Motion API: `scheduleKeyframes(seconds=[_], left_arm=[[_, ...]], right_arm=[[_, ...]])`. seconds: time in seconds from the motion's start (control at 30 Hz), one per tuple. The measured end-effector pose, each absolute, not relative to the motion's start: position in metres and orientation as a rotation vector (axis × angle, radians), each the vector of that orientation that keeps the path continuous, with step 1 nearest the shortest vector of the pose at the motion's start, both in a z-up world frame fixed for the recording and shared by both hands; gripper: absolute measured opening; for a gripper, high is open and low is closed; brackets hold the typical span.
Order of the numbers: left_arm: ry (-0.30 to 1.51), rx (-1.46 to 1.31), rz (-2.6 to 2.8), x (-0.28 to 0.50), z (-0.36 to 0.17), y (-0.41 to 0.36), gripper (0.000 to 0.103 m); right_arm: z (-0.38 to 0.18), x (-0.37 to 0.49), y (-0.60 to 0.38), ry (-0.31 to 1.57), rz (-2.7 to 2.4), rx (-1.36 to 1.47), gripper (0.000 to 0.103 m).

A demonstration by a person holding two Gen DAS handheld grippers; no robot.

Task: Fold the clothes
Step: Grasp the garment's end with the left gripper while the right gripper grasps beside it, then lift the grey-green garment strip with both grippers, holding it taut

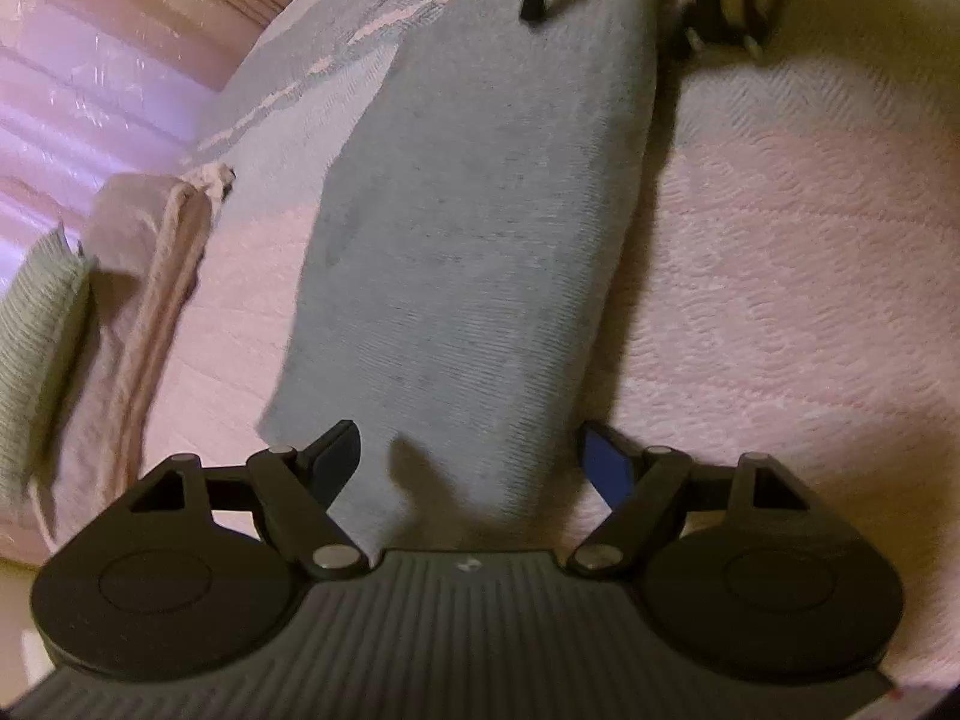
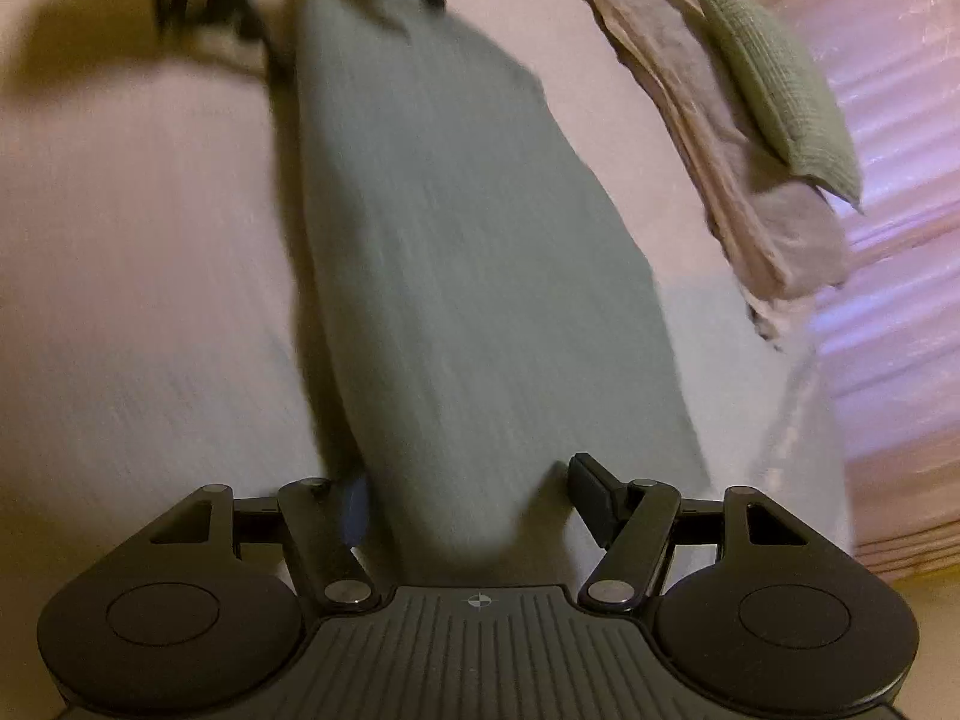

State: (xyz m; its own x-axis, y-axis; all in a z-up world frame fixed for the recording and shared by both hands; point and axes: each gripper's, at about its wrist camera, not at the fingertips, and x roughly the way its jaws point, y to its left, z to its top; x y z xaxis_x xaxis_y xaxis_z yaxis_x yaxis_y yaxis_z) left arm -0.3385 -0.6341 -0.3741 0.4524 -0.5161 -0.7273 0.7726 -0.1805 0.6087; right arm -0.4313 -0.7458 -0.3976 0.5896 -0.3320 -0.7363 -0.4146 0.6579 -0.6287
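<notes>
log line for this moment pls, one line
task: fold clothes | left gripper: open over end of grey cloth | right gripper: open at opposite end | folded pile: beside

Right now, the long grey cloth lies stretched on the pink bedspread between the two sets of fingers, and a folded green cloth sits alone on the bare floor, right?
Not quite. The green cloth is not on the floor: it rests on top of a folded beige cloth on the pink bedspread, as the right wrist view shows. The grey cloth does lie stretched on the bedspread.
</notes>
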Motion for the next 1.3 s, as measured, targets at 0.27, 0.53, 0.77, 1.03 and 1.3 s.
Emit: scheduleKeyframes(seconds=[0.27,0.53,0.77,1.03,1.3], left_arm=[[0.158,1.403,-1.141,-0.343,-0.384,-0.637,0.076],[0.126,1.503,-1.182,-0.339,-0.389,-0.64,0.042],[0.245,1.502,-1.197,-0.324,-0.352,-0.65,0.014],[0.402,1.41,-1.338,-0.298,-0.251,-0.654,0.013],[0.414,1.447,-1.491,-0.309,-0.189,-0.645,0.013]], right_arm=[[-0.419,-0.446,-0.744,0.932,0.059,-1.054,0.053],[-0.402,-0.436,-0.751,0.947,0.07,-0.966,0.028],[-0.341,-0.428,-0.747,0.976,0.065,-0.911,0.02],[-0.239,-0.429,-0.744,1.056,0.135,-0.86,0.017],[-0.164,-0.46,-0.73,1.147,0.147,-0.746,0.016]])
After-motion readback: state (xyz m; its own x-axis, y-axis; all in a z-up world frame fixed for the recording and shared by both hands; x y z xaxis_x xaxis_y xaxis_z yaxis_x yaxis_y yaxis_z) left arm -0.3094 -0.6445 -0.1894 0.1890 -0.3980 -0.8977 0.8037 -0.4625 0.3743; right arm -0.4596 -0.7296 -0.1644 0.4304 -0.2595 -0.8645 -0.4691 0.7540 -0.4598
